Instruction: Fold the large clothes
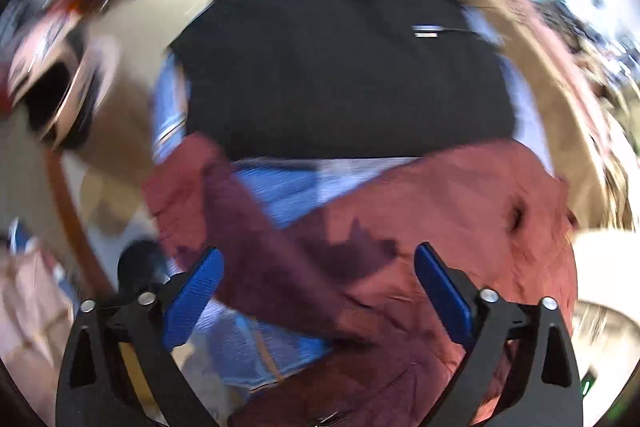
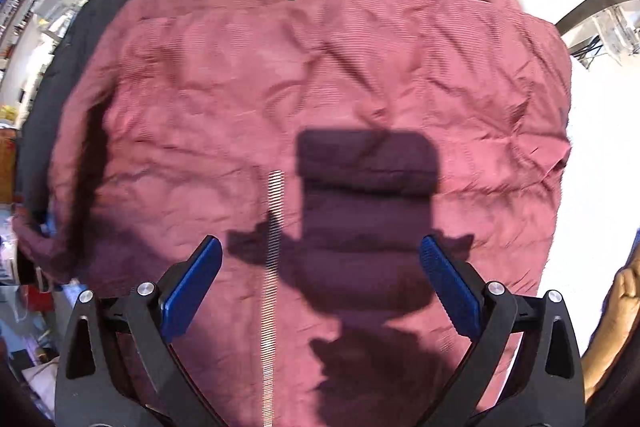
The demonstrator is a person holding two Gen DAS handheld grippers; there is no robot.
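Observation:
A maroon zip-up jacket (image 2: 360, 75) lies spread front-up under my right gripper (image 2: 320, 251), its gold zipper (image 2: 274, 247) running down the middle and its collar at the top. My right gripper is open and empty, hovering above the jacket's lower half. In the blurred left wrist view the same jacket (image 1: 460, 219) fills the lower right, with a sleeve (image 1: 256, 227) folded across toward the lower middle. My left gripper (image 1: 318, 263) is open and empty above that sleeve.
A folded black garment (image 1: 340, 79) lies on a light blue striped cloth (image 1: 280, 187) beyond the jacket. It also shows at the right wrist view's left edge (image 2: 60, 75). A white surface (image 2: 600, 155) lies to the right. Cluttered shelves ring the background.

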